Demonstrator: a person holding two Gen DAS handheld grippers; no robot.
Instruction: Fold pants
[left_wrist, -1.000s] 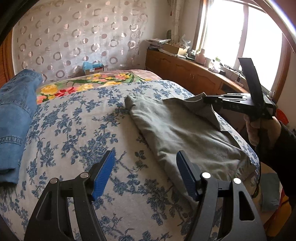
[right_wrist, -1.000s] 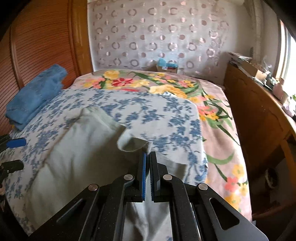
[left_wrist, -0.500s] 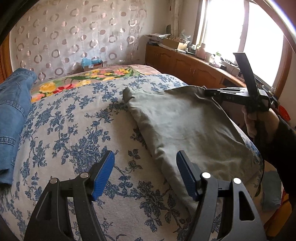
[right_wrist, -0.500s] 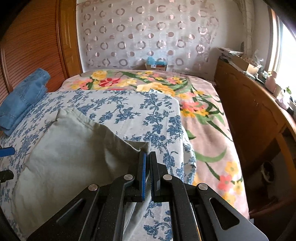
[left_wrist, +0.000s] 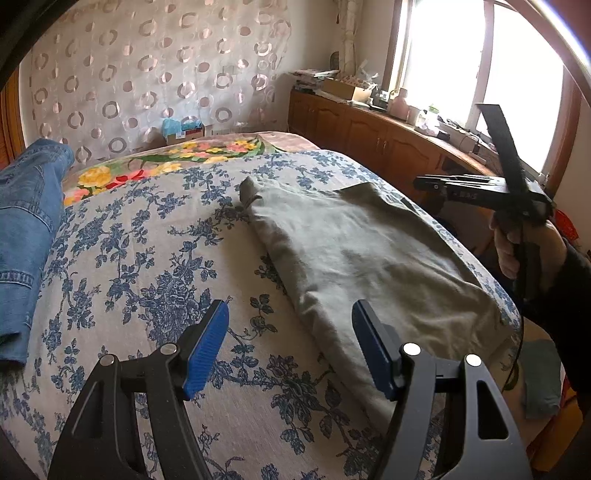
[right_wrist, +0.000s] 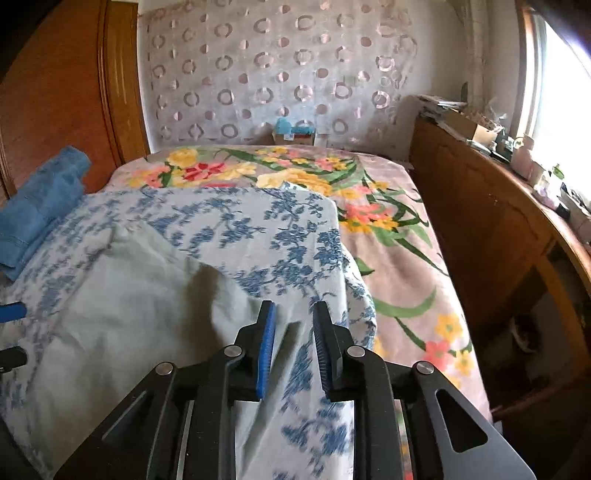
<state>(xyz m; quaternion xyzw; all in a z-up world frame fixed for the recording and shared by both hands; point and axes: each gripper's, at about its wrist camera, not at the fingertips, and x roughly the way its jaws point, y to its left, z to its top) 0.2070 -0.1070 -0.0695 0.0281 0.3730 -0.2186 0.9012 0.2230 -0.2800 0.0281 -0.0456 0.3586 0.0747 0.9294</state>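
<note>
one olive pants (left_wrist: 354, 243), one folded jeans (left_wrist: 26, 236), two tongs (left_wrist: 291, 347)

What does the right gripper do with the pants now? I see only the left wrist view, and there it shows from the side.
Observer: In the right wrist view, the right gripper has just been opening. Its pads stand apart and the grey-green pants lie under them, not pinched.
Operator: What lies beyond the pants on that side?
Observer: The blue-flowered sheet ends there. A pink flowered blanket covers the rest of the bed, up to the wooden cabinet.
</note>
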